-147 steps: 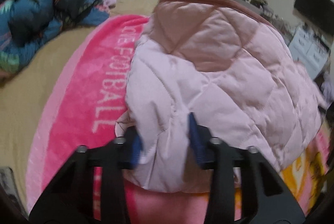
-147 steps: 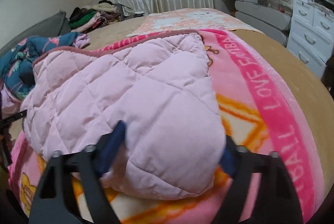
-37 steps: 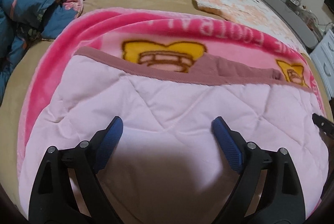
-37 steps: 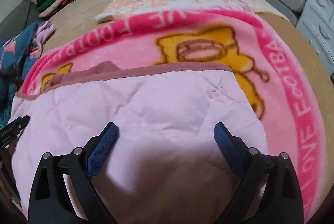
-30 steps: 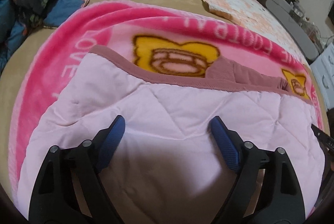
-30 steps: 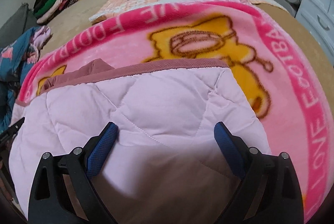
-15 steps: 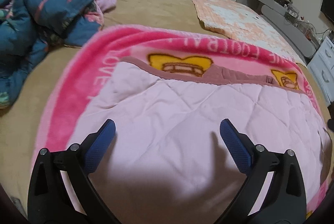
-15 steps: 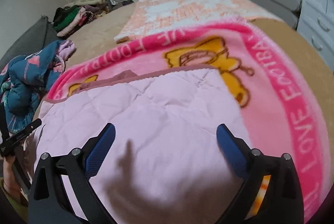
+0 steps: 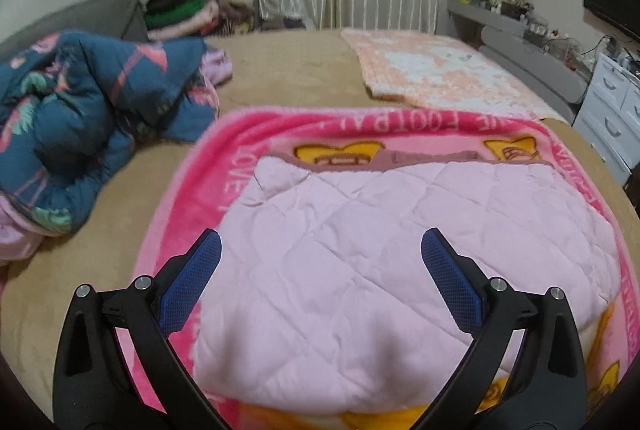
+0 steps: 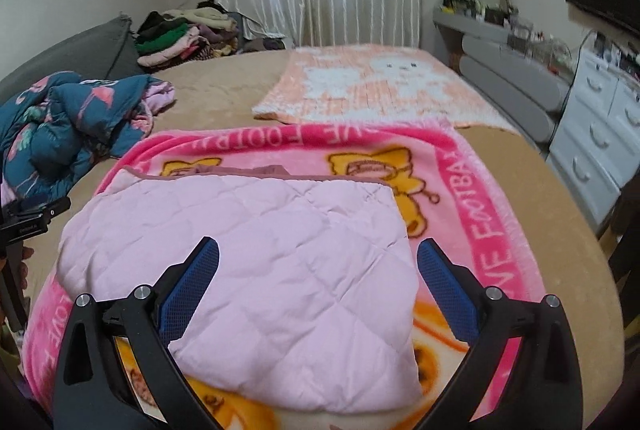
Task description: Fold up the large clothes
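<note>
The pink quilted garment (image 9: 400, 258) lies folded into a thick, roughly square bundle on the pink cartoon blanket (image 9: 192, 181), which is spread over the tan bed (image 9: 288, 69); its darker pink trimmed edge sits on the side of the bundle farthest from the grippers. Both the left gripper (image 9: 320, 270) and the right gripper (image 10: 318, 270) hang above the near part of the bundle with their jaws spread wide and released, nothing between the blue pads. Judging by the puffy stitched panels, the garment is light, soft and springy, so its layers will likely loft up and slide on each other instead of holding a crease. A good hold would be at the near corners of the bundle, pinching through all layers at once, or along the trimmed edge, where the fabric looks firmer. Beside the blanket, on its left, lies a crumpled dark blue patterned jacket (image 10: 60, 125), probably still to be folded; beyond the blanket rests an orange and white mat (image 10: 380, 85).
</note>
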The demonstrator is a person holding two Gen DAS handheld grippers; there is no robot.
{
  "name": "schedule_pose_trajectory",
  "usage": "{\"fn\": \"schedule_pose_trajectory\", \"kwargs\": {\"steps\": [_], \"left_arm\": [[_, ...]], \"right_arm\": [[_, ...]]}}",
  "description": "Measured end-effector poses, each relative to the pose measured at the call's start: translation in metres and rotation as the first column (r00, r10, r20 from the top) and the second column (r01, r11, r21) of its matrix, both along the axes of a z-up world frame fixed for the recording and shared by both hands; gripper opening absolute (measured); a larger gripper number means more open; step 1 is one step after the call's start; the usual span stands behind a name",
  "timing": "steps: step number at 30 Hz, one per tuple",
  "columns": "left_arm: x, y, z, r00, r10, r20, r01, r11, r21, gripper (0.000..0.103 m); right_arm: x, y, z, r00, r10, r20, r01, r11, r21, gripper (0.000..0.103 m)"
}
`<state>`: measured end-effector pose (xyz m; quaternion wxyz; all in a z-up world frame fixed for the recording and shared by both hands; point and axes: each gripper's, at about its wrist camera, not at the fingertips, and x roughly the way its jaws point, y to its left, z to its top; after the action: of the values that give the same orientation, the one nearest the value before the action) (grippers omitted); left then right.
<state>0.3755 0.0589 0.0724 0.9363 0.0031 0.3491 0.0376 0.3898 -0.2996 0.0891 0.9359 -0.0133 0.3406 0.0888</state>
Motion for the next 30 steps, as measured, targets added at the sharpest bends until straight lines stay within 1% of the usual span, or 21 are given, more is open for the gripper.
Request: {"fn": "schedule_pose_trajectory", "kwargs": {"steps": [4, 10, 15, 23, 26, 30], "left_arm": [[-0.033, -0.009, 0.017, 0.998, -0.028, 0.054, 0.028, 1.0, -0.009, 0.094], [-0.071, -0.013, 0.028, 0.995, -0.044, 0.088, 0.048, 0.998, -0.042, 0.094], [-0.094, -0.007, 0.033, 0.995, -0.033, 0.097, 0.041, 0.996, -0.078, 0.094], [-0.132, -0.006, 0.044, 0.992, -0.033, 0.119, 0.044, 0.995, -0.091, 0.094], [-0.145, -0.005, 0.048, 0.992, -0.044, 0.122, 0.057, 0.993, -0.107, 0.094], [-0.161, -0.007, 0.051, 0.99, -0.052, 0.131, 0.065, 0.992, -0.103, 0.094]], "right_arm": [[-0.027, 0.0, 0.009, 1.0, 0.005, 0.023, -0.006, 1.0, 0.021, 0.099], [-0.068, -0.002, 0.023, 0.997, 0.004, 0.077, -0.007, 1.0, 0.028, 0.099], [-0.094, -0.005, 0.033, 0.995, -0.002, 0.1, -0.001, 1.0, 0.029, 0.099], [-0.13, -0.011, 0.044, 0.992, -0.004, 0.123, -0.002, 0.999, 0.051, 0.099], [-0.142, -0.009, 0.046, 0.992, 0.006, 0.128, -0.011, 0.999, 0.045, 0.099], [-0.159, -0.003, 0.05, 0.989, 0.021, 0.146, -0.027, 0.999, 0.04, 0.099]]}}
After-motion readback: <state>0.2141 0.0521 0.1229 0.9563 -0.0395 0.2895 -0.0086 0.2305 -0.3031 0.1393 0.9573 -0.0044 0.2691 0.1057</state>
